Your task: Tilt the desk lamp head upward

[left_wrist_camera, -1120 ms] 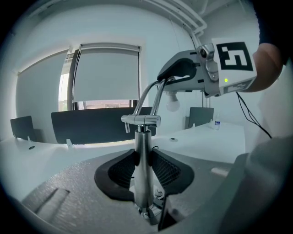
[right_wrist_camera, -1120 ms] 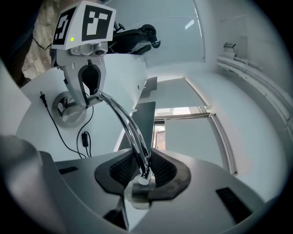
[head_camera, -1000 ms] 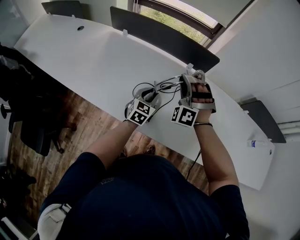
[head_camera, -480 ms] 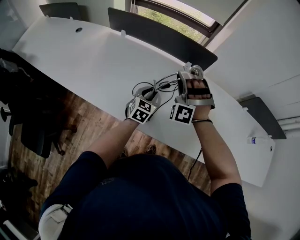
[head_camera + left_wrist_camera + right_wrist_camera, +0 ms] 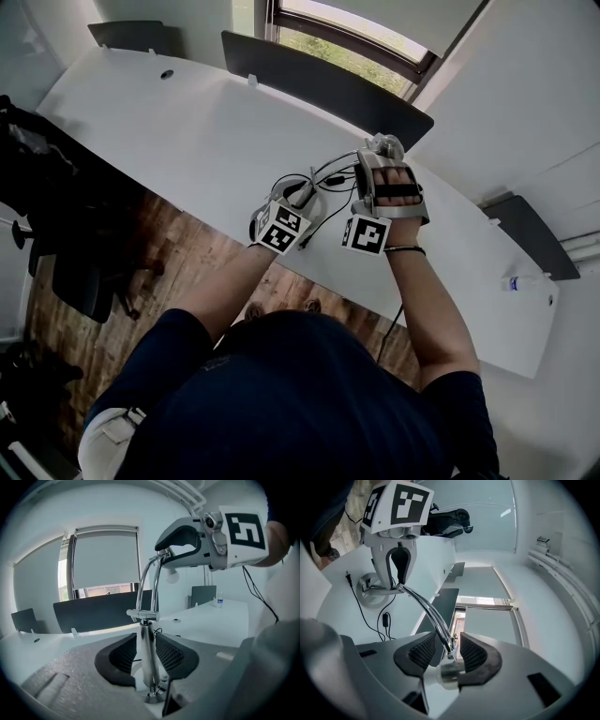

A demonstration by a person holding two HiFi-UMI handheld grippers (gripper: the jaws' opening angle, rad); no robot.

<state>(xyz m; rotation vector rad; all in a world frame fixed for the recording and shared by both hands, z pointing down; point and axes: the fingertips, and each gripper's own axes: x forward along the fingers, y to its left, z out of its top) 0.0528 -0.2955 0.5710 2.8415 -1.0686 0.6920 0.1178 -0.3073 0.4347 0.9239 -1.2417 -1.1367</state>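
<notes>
Wider than before, jaws of my right gripper (image 5: 447, 652) are opening round the lamp head (image 5: 446, 677); only its own view shows that. Left gripper (image 5: 149, 654) clamps the lamp post (image 5: 145, 637), twelve o'clock from me.

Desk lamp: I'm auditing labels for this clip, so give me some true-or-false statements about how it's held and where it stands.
1. The left gripper clamps the upright post of the desk lamp. True.
2. The desk lamp lies on the floor. False: it stands on the white desk.
3. The lamp head sits between the right gripper's jaws. True; those jaws are opening.
4. The lamp has no cable. False: a black cable lies on the desk.
</notes>
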